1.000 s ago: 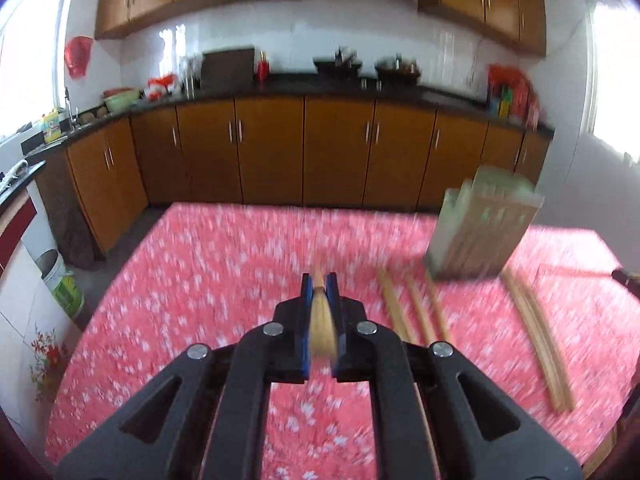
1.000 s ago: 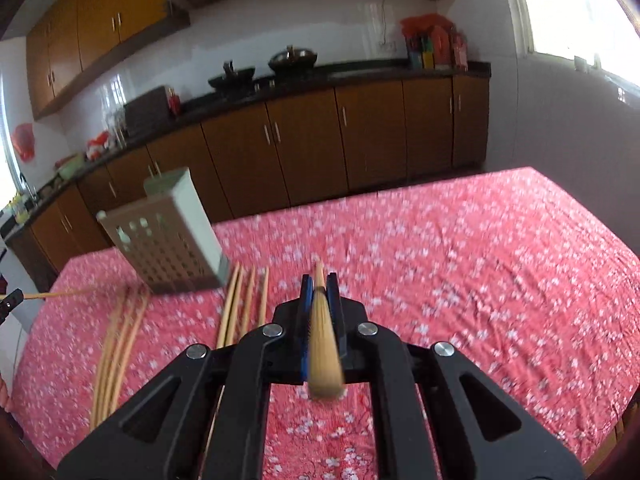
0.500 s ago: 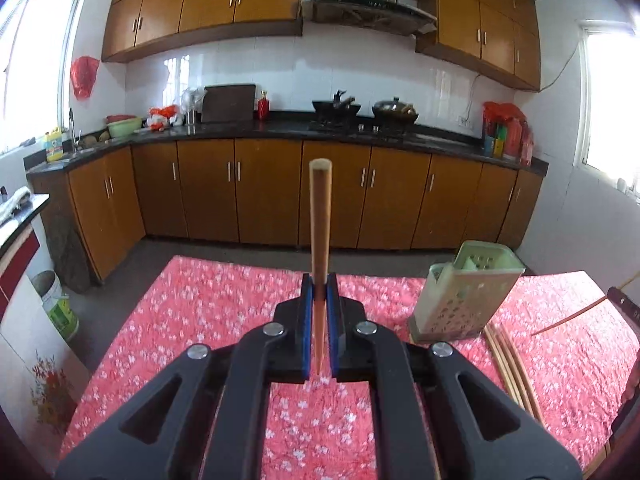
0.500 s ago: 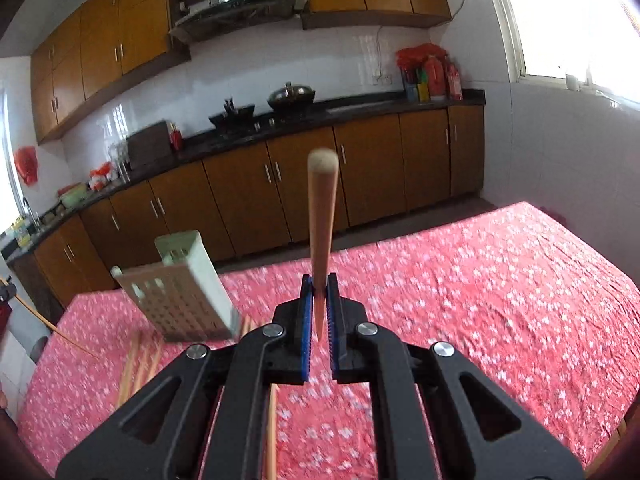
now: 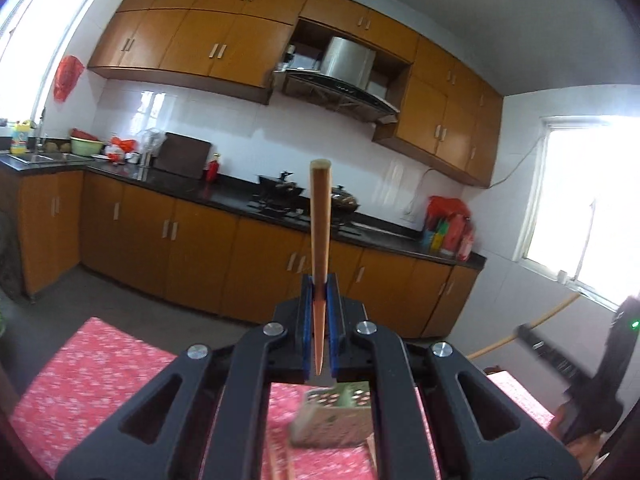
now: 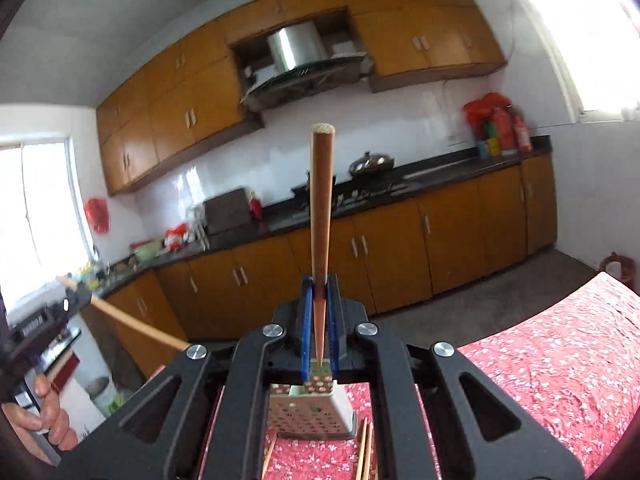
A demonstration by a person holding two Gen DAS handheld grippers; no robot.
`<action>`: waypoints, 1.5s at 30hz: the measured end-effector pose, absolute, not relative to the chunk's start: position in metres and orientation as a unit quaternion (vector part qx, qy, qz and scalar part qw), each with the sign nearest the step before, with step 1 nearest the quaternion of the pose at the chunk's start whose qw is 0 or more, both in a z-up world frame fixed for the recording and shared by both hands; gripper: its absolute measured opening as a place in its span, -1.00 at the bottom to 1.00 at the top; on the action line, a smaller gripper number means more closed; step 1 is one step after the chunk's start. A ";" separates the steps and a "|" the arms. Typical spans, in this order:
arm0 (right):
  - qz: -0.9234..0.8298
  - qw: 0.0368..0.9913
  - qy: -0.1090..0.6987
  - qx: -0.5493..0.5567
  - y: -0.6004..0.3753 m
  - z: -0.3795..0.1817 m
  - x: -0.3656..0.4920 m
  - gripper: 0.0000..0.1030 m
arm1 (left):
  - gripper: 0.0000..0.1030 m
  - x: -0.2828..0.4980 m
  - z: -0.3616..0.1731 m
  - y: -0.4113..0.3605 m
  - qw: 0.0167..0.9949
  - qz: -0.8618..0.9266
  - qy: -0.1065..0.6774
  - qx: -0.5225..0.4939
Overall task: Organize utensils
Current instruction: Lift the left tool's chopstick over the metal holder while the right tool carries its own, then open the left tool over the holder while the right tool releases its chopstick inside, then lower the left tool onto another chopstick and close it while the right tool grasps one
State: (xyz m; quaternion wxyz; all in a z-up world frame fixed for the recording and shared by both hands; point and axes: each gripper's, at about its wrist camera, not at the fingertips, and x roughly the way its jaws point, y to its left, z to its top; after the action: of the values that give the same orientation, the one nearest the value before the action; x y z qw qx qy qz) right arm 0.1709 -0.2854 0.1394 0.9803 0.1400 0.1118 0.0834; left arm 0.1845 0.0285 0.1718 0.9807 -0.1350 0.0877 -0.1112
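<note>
My left gripper [image 5: 319, 286] is shut on a wooden chopstick [image 5: 320, 224] that stands upright, thick end up. My right gripper [image 6: 319, 286] is shut on another chopstick [image 6: 321, 208], also upright. A pale green perforated utensil holder [image 5: 334, 418] stands on the red floral tablecloth [image 5: 96, 376] below and between the left gripper's arms; it also shows in the right wrist view [image 6: 312, 410], directly under the right chopstick's thin tip. Each gripper shows at the edge of the other's view: the right gripper [image 5: 560, 350] and the left gripper [image 6: 40, 320].
Loose chopsticks [image 6: 366, 446] lie on the cloth beside the holder. Brown kitchen cabinets [image 5: 192, 256] and a dark counter with pots [image 6: 372, 164] run behind the table. The table's right part [image 6: 560, 360] shows only cloth.
Both grippers have risen and tilted up, swinging their chopsticks from lying forward to upright. The holder has moved from beside the grippers to below them in both views.
</note>
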 end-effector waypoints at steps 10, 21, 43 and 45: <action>0.088 0.967 0.196 0.140 -0.272 0.097 0.210 -0.85 | -0.85 0.248 0.114 -0.025 0.972 -0.126 0.172 -0.102; 0.081 0.973 0.163 0.138 -0.278 0.108 0.184 -0.06 | -0.33 0.238 0.107 -0.003 0.972 -0.109 0.171 -0.117; 0.038 0.902 0.413 0.124 -0.284 -0.075 0.158 -0.56 | -0.15 0.160 -0.052 0.063 0.931 -0.032 0.353 -0.083; 0.034 0.898 0.424 0.110 -0.277 -0.084 0.159 -0.56 | -0.19 0.161 -0.057 0.057 0.928 -0.044 0.360 -0.079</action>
State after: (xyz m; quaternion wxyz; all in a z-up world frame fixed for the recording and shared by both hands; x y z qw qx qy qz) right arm 0.1594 -0.2769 -0.0836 0.8985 0.1098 0.4237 0.0336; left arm 0.1605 0.0573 -0.0567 0.9285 -0.0787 0.3604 -0.0436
